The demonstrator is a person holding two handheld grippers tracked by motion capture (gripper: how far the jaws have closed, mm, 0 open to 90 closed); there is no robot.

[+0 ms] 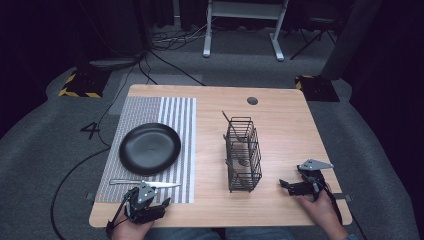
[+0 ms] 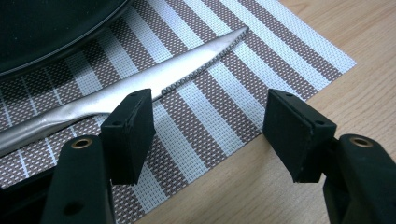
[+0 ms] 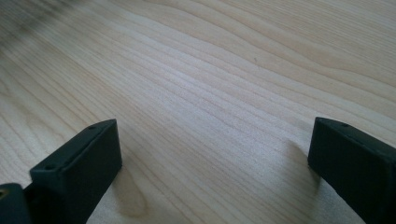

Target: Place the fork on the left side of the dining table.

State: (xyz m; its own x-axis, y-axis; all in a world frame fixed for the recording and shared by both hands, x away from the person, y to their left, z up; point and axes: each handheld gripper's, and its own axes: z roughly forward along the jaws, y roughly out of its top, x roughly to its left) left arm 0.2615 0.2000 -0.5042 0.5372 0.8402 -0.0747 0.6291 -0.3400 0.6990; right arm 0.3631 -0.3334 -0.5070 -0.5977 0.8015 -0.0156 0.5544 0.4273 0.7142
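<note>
At the near edge of a wooden table (image 1: 280,107), a person's two hands each hold a two-jaw gripper. The left gripper (image 1: 159,204) sits just on the near side of a striped placemat (image 1: 175,107), its jaws spread wide with nothing between them. In the left gripper view, a table knife (image 2: 140,93) lies on the placemat just beyond those jaws, its serrated blade pointing toward the placemat's right edge and its handle running past the left jaw; whether that jaw touches it cannot be told. The right gripper (image 1: 284,184) rests well to the right of the placemat, over bare wood, its jaws also standing wide apart and empty.

Beyond the knife, a black plate (image 1: 150,148) sits in the middle of the placemat, just apart from the blade. To the right of the placemat, clear of its edge, stands a dark wire basket (image 1: 243,154) with a thin stick rising from its far corner and some small items inside, too dim to make out.
</note>
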